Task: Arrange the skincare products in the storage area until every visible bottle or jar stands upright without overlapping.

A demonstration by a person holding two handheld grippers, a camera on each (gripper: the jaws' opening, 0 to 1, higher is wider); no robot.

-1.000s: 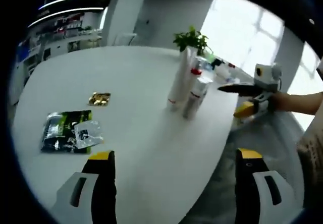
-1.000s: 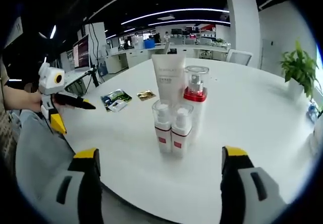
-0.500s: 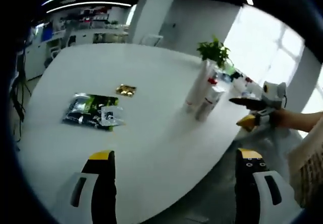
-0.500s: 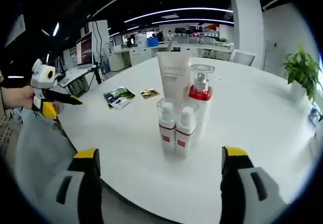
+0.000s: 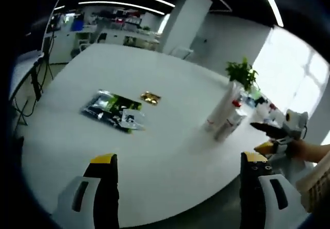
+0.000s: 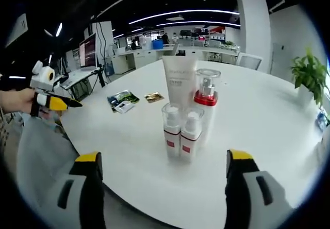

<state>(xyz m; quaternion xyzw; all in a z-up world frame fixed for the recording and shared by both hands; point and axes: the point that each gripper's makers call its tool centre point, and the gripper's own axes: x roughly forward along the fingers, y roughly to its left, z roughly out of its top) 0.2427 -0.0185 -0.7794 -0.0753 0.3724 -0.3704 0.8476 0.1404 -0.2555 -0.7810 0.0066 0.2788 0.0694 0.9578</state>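
Beside bottles (image 6: 181,136): sachets (image 6: 121,100)

White table (image 6: 268,126): upright bottles (image 6: 181,136), apparently sachets (image 5: 111,110).

Our left tool (image 5: 178,187) has two black jaws with yellow tips and pale grey side plates with dark slots. Our right tool (image 6: 162,187) looks alike: black jaws, yellow caps, grey slotted plates. A light sleeve (image 5: 318,180) shows nearby.
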